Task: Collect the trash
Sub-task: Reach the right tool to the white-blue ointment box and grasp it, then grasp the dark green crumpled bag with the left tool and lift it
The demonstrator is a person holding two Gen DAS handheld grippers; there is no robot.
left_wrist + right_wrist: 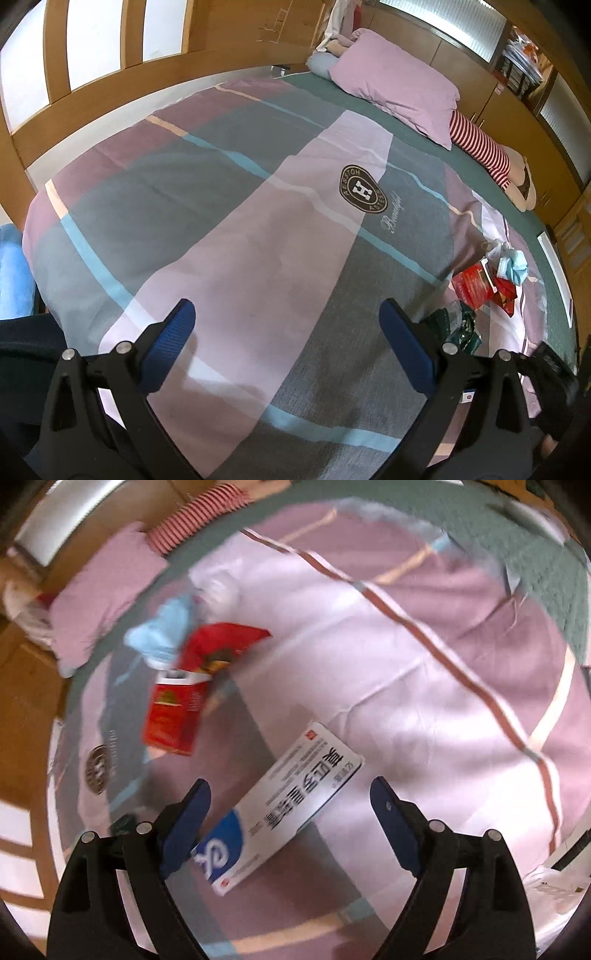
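Trash lies on a bed's striped quilt. In the right wrist view a white and blue medicine box lies flat between the fingers of my open right gripper; the jaws stand apart from it. Beyond it are a red box, a red wrapper and a blue face mask. In the left wrist view my left gripper is open and empty above the quilt. The red box, mask and a green wrapper lie to its right.
A pink pillow and a red-striped cushion lie at the head of the bed. A wooden bed frame and wooden cabinets surround it. A clear plastic bag sits behind the mask.
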